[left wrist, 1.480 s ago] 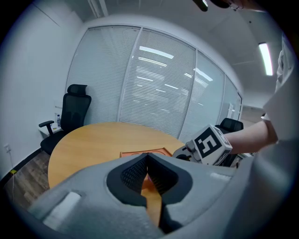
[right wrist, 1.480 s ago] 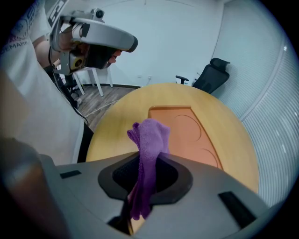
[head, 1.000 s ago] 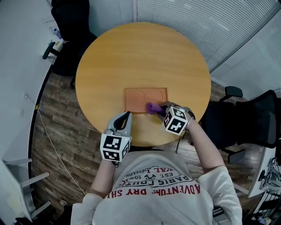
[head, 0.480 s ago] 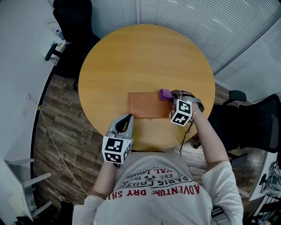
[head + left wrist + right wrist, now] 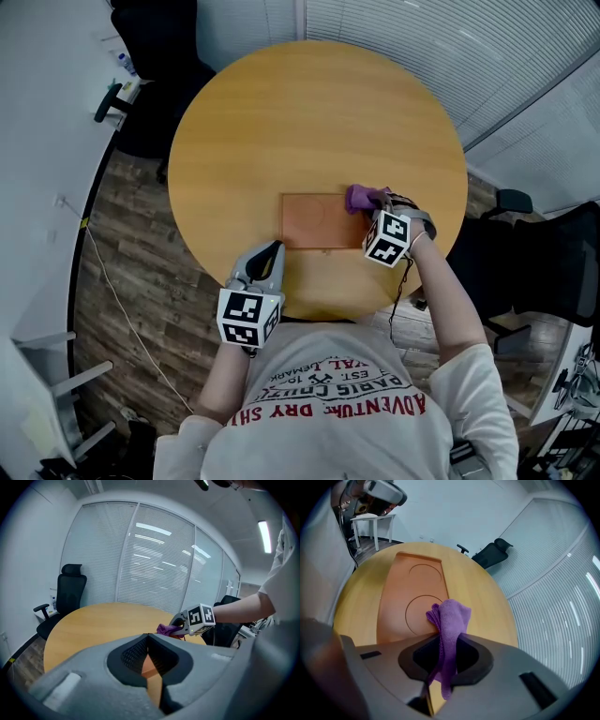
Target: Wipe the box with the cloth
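A flat orange-brown box (image 5: 319,221) with two round recesses lies on the round wooden table (image 5: 309,112), near the front right. My right gripper (image 5: 374,200) is shut on a purple cloth (image 5: 360,197), which rests at the box's far right corner. In the right gripper view the cloth (image 5: 451,618) hangs pinched between the jaws, over the near end of the box (image 5: 410,592). My left gripper (image 5: 273,249) hovers at the table's front edge, left of the box and apart from it. Its jaws are shut with nothing in them (image 5: 148,636).
Black office chairs stand beyond the table's far left (image 5: 155,56) and to the right (image 5: 544,267). Glass walls with blinds (image 5: 441,47) run behind the table. A white stand (image 5: 42,394) and a thin cable (image 5: 112,300) are on the wood floor at the left.
My right gripper carried the cloth from the box's near right edge to its far right corner over the last second. The left gripper stayed put.
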The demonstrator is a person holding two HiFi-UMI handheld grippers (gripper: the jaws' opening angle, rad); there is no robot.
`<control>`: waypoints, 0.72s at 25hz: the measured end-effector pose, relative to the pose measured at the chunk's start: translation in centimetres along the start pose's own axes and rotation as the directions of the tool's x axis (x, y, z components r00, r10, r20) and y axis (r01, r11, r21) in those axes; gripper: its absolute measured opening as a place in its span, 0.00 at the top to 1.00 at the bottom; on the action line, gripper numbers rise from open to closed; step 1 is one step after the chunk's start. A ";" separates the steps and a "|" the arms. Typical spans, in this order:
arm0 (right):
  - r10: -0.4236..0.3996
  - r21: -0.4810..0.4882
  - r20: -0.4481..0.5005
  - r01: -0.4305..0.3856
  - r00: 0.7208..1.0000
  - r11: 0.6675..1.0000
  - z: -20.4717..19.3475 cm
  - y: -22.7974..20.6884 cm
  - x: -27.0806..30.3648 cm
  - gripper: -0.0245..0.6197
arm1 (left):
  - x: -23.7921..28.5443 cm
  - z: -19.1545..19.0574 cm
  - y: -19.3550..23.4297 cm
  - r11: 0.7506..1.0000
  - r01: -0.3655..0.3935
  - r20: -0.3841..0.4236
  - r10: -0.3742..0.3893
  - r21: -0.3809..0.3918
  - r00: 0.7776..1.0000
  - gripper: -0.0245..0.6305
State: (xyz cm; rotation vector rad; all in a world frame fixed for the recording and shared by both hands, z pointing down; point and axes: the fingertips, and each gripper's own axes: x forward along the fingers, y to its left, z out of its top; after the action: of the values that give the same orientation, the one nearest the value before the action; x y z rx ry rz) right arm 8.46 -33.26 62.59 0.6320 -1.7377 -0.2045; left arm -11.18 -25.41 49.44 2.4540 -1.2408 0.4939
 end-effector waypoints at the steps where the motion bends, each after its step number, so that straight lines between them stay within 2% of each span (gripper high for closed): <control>1: 0.007 0.000 -0.007 -0.007 1.000 1.000 0.0 0.1 0.1 0.85 | 0.1 0.0 0.0 1.000 0.002 -0.002 -0.002 -0.001 1.000 0.95; 9: 0.041 -0.031 -0.025 -0.042 0.999 0.999 0.0 1.7 -0.3 0.85 | 0.1 -0.4 -0.9 1.000 0.014 -0.007 -0.014 -0.003 1.000 0.95; 18: 0.092 -0.002 -0.008 -0.093 0.996 0.996 0.1 3.7 -1.2 0.85 | -0.2 -0.6 -1.6 1.000 0.021 -0.012 -0.021 0.006 1.000 0.95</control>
State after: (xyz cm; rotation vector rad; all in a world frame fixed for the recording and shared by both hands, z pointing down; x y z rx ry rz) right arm 7.45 -29.53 63.23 0.5487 -1.7542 -0.1389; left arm -10.06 -24.16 49.62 2.4633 -1.2097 0.5066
